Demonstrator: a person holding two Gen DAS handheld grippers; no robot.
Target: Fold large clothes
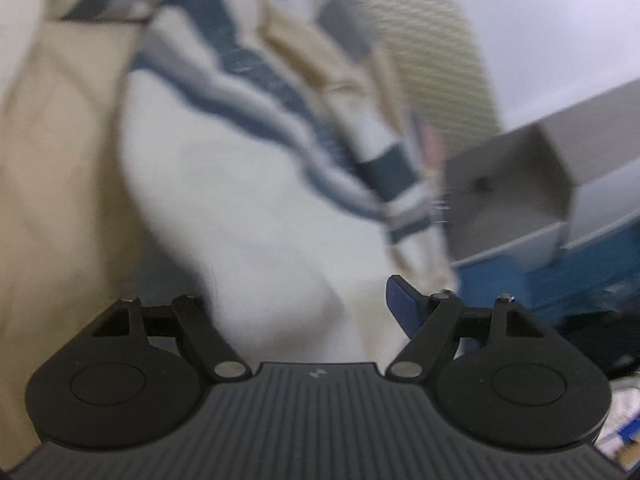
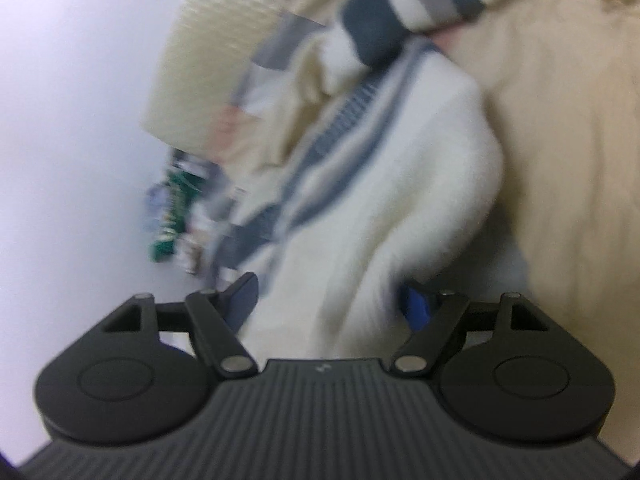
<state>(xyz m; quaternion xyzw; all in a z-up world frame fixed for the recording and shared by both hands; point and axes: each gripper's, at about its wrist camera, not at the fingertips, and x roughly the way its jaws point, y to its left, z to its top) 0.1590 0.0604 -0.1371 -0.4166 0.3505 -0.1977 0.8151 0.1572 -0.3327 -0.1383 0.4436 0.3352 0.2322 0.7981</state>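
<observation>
Both wrist views blurred, so detail is limited.

Left tool point(image 1: 304, 312): aimed forward and a little downward, straight into the white fluffy sweater point(image 1: 248, 200). Only its right blue pad point(image 1: 402, 304) shows; the left pad is hidden behind white fabric. Jaws stand wide. White cloth fills the gap between them, but I can't tell whether the pads press on it.

Right tool point(image 2: 328, 300): similar pose, tipped slightly down, the scene rolled in its view. Both blue pads point(image 2: 242, 294) show, spread wide, one either side of a hanging white fold of the sweater point(image 2: 384, 200). The fold runs down between them to the tool body. The right-hand pad sits against the edge of the cloth; the left-hand one looks just clear of it. Grip not confirmable.

Sweater: white body with navy and grey bands point(image 1: 256, 80) along its edge, bunched and draped directly ahead of both tools, lying on beige fabric point(image 1: 52, 160), same beige seen in the right view point(image 2: 568, 160). A cream waffle-textured surface point(image 1: 424, 20) sits behind it.

Left view, right side: a grey open cardboard box point(image 1: 516, 184) over something blue point(image 1: 600, 256). Right view, left side: small green clutter point(image 2: 172, 216) against a pale wall, too smeared to identify.
</observation>
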